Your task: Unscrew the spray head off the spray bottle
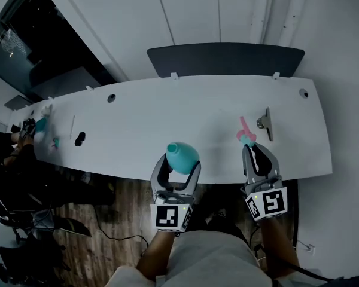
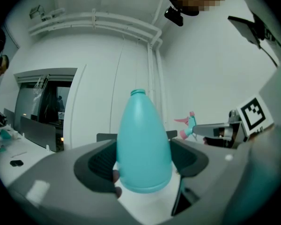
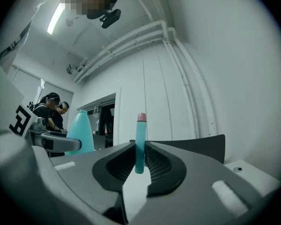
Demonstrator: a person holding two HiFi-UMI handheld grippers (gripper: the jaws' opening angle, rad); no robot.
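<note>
As bare table (image 1: 167, 115) spreads ahead, left gripper (image 1: 180, 161) grips the bottle (image 1: 182, 154) wide-jawed; right gripper (image 1: 255, 152) pinches the spray head (image 1: 246, 135) narrowly. Bottle's base seems hidden.

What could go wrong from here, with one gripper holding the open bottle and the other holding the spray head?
1. The bottle has an open neck and an opaque wall. If the left gripper tips it, anything inside could spill onto the table.
2. The right gripper pinches only a thin part of the spray head. The head might swivel or slip out and fall.
</note>
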